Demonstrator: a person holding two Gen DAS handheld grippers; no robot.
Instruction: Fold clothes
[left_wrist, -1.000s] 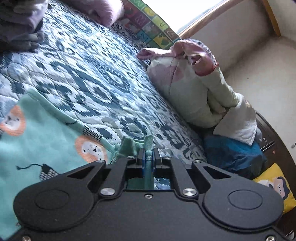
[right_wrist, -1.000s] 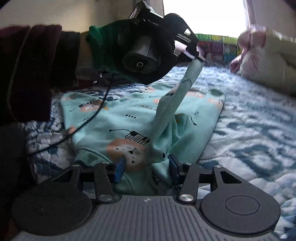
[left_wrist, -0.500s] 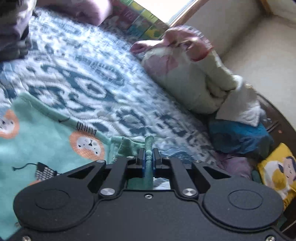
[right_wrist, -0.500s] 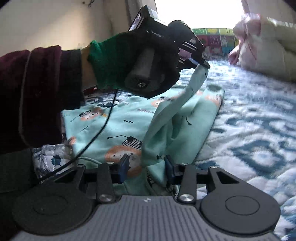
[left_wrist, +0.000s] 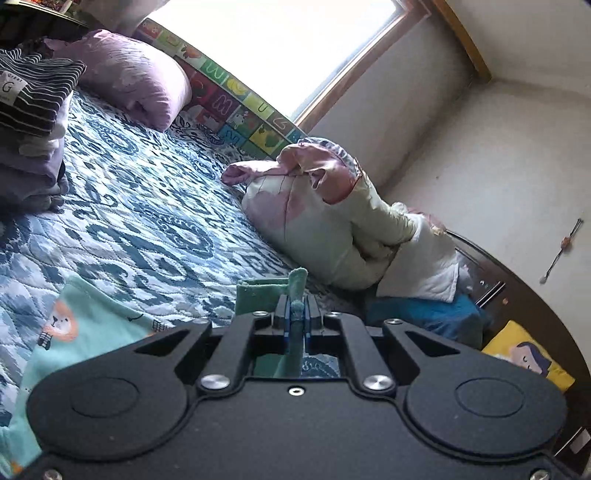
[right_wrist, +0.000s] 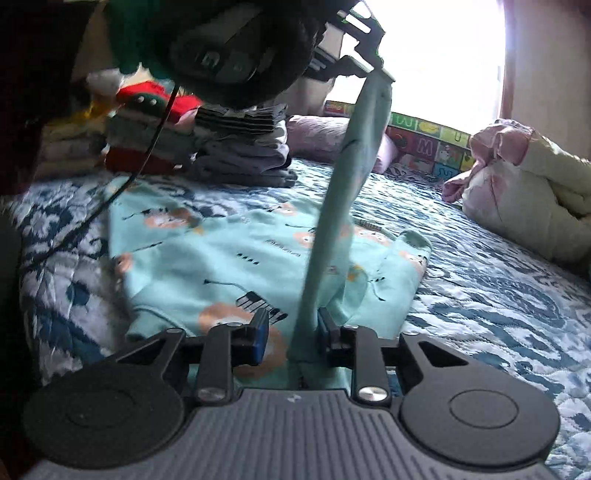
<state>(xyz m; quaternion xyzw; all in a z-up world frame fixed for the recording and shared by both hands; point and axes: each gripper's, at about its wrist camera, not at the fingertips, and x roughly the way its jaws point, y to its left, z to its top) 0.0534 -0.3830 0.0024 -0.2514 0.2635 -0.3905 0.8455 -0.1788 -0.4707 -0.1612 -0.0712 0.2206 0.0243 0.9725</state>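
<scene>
One sleeve (right_wrist: 343, 192) of the mint shirt (right_wrist: 221, 258) runs taut, near-vertical, up to the left gripper (left_wrist: 296, 314), clamped on its cuff. Right gripper (right_wrist: 291, 328) jaws apart, sleeve base between them.

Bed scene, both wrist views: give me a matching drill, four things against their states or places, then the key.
Things:
1. left gripper
2. right gripper
3. mint sleeve
4. striped folded stack

States:
A. open, sleeve passing between its fingers
B. stretched taut upward off the bed
C. resting on the blue quilt, beside the purple pillow
D. shut on the sleeve's cuff

Pairs: 1-D, 2-A, 3-B, 4-C
</scene>
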